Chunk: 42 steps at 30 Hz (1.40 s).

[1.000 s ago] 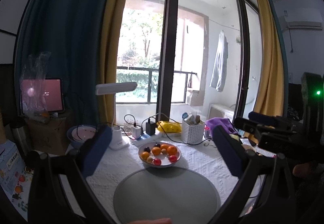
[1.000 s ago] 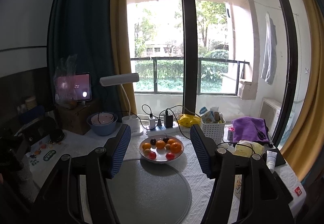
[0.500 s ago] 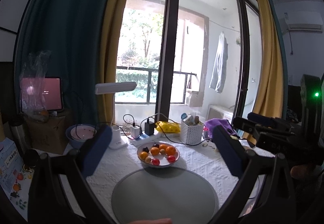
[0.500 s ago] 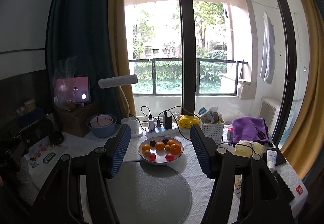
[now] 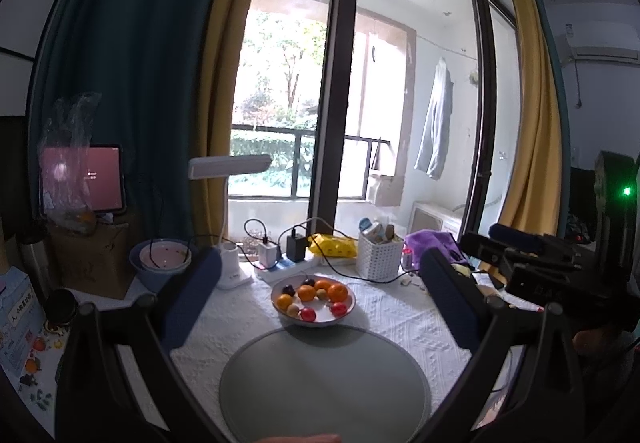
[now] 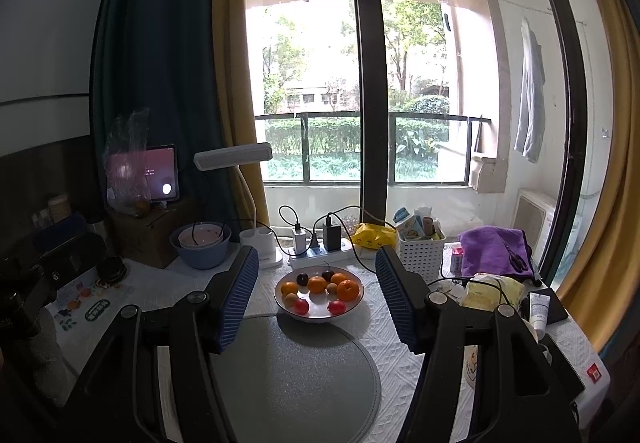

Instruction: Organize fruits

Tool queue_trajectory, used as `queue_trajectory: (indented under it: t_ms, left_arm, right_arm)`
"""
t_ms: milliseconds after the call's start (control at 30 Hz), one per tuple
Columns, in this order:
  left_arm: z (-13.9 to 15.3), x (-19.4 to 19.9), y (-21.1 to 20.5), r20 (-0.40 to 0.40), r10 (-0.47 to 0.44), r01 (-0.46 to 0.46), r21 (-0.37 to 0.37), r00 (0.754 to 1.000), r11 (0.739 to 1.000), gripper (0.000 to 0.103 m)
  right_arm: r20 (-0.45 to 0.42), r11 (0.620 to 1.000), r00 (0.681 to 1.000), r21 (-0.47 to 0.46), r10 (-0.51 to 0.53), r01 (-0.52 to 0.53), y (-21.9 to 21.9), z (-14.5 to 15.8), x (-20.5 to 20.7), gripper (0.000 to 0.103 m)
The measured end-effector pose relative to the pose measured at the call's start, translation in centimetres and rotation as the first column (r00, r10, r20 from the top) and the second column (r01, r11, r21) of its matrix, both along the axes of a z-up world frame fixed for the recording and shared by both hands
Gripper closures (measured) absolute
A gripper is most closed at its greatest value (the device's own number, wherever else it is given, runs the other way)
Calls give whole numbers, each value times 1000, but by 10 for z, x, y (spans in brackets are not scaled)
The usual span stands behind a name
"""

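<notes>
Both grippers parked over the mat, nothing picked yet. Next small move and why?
Probably ease the right gripper forward toward the fruit bowl: its jaws stand open and empty, the bowl sits just past them at the far edge of the grey mat, and every fruit is in the bowl.

Backlit window glare, fisheye-warped dim edges

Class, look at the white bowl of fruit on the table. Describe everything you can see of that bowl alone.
The white bowl is shallow, round and glossy, like ceramic. It sits upright on the white textured tablecloth, at the far edge of the grey round mat. It holds orange, red, dark and small brownish fruits. Nothing grips it; both grippers' jaws stand open, short of it.
</notes>
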<state>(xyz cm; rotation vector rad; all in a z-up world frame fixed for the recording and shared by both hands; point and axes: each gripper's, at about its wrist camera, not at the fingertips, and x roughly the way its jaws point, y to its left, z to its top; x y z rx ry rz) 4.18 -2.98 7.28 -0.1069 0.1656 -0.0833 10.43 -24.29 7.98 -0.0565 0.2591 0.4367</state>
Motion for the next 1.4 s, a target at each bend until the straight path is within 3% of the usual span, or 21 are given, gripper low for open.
queue_trajectory:
  t_ms: [1400]
  left_arm:
    - [-2,-5,1,15,-10,10,-8,1000,1000,3]
  right_arm:
    - [16,1000,1000,-18,-6,7,2,1,-4,39]
